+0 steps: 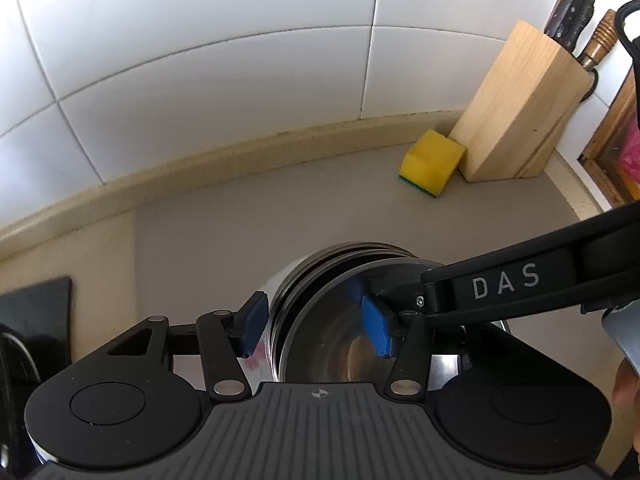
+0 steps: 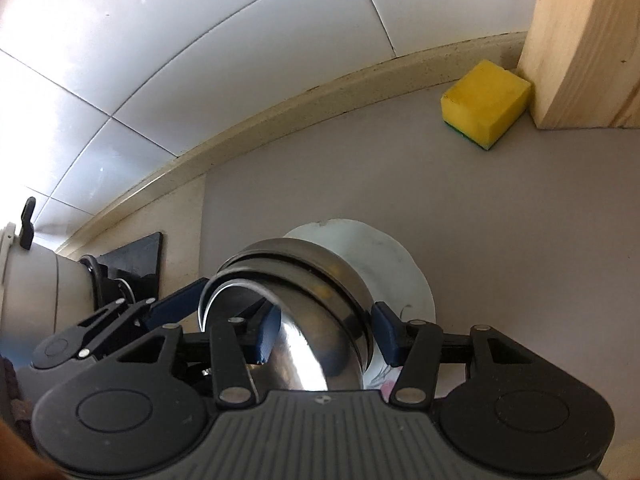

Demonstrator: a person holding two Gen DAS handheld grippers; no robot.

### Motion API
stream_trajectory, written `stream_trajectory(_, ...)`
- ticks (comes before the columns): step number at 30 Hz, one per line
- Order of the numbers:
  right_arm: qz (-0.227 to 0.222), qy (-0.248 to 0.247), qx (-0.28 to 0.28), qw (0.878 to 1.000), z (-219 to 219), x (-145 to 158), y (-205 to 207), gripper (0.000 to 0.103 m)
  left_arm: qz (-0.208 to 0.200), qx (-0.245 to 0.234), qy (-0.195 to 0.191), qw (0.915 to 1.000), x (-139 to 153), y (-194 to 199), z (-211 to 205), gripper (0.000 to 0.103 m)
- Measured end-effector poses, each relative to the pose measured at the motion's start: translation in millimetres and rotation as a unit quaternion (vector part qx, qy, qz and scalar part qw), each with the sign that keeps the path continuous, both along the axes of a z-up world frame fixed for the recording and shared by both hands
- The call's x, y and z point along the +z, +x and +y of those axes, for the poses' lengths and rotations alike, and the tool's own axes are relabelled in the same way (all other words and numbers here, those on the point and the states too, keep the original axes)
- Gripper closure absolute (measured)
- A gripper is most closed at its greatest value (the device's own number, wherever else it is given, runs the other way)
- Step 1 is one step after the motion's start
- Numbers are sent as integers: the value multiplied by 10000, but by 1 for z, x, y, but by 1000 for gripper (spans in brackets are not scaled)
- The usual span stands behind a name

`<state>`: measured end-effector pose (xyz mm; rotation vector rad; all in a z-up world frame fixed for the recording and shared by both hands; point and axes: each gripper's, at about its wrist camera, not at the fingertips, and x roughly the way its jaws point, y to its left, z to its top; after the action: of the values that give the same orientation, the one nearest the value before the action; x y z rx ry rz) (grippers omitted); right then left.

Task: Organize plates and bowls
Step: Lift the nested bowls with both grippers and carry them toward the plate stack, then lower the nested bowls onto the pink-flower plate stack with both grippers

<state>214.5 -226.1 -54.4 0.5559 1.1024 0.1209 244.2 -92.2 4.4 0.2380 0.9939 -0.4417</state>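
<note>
You are nesting the steel bowls (image 2: 316,300) on the white plate (image 2: 400,264), at 6 o'clock from the sponge (image 2: 486,102). Your left gripper (image 1: 316,326) and right gripper (image 2: 324,334) both have jaws spread wide around the rims, gripping nothing. Next, close and seat the tilted bowl level.

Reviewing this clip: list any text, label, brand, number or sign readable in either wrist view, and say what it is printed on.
"DAS": pale capitals on the black body of the right gripper, seen in the left wrist view.
A small crosshair mark, no letters, sits on the ribbed grey front plate in both views.
A faint pink and dark print on the white plate is unreadable.
</note>
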Motion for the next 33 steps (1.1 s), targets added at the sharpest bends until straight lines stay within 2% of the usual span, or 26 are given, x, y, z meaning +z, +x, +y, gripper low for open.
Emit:
stream_trajectory(5,-7,147,-27,9999,-9,-1,8,71,-63,-132,61,9999,-3,10,-4,47)
stream_trajectory(9,25,175,-33,9998,-11,-10,15,71,106,-49,53,9999,-14,19,-3,44)
stream_trajectory(15,77,529,-172,9984,-15,-21,22,71,178,111,-74,9998,-14,27,9,37)
stream_trajectory(20,-106,139,-27,9998,-5,-14,20,71,104,48,76,9999,-13,22,10,32)
stream_trajectory(30,117,490,-286,9983,-5,-25,12,68,-169,-20,393,9991,-10,6,3,34)
stream_trajectory(33,260,790,-541,9951,-9,-31,11,68,47,41,309,9995,-9,10,2,45)
